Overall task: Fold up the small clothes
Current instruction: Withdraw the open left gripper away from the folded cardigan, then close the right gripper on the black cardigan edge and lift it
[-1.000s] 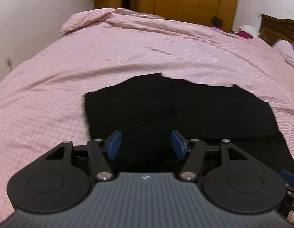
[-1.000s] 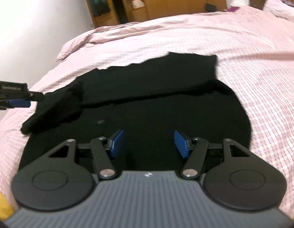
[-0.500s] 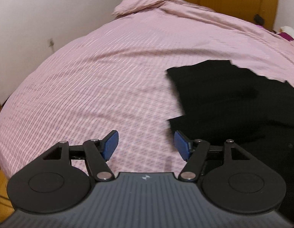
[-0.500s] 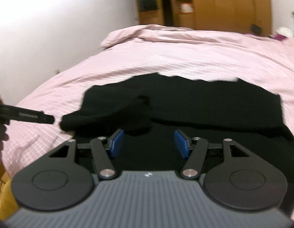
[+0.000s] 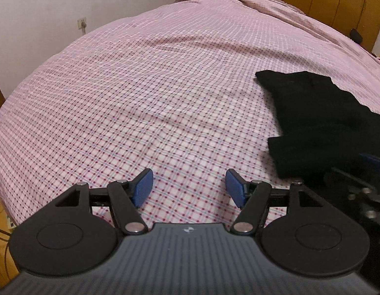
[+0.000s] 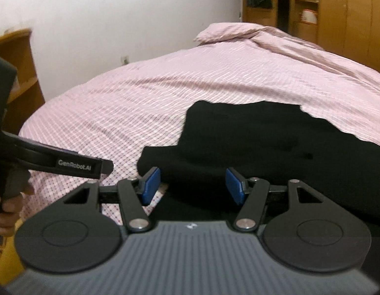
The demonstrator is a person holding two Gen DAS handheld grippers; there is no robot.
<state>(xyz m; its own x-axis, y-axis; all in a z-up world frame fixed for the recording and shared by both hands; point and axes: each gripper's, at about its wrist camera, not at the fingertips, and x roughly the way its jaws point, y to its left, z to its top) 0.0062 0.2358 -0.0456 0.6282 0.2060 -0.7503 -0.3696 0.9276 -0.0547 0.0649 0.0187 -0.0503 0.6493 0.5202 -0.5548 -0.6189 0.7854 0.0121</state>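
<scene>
Beside the black garment (image 6: pixel 275 147) on the bed (image 5: pixel 140 86), our left gripper (image 5: pixel 188 188) and right gripper (image 6: pixel 192 184) gape, apparently empty — nothing grasped.

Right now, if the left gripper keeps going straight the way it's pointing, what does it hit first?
Most likely the bare pink checked bedspread: the left gripper is open over it, nothing between the pads. The black garment lies off to its right, outside that line.

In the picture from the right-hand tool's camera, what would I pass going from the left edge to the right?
Hand on a grip → the other black tool, the left gripper → bare pink checked bedspread → black garment, reaching the right edge.
</scene>
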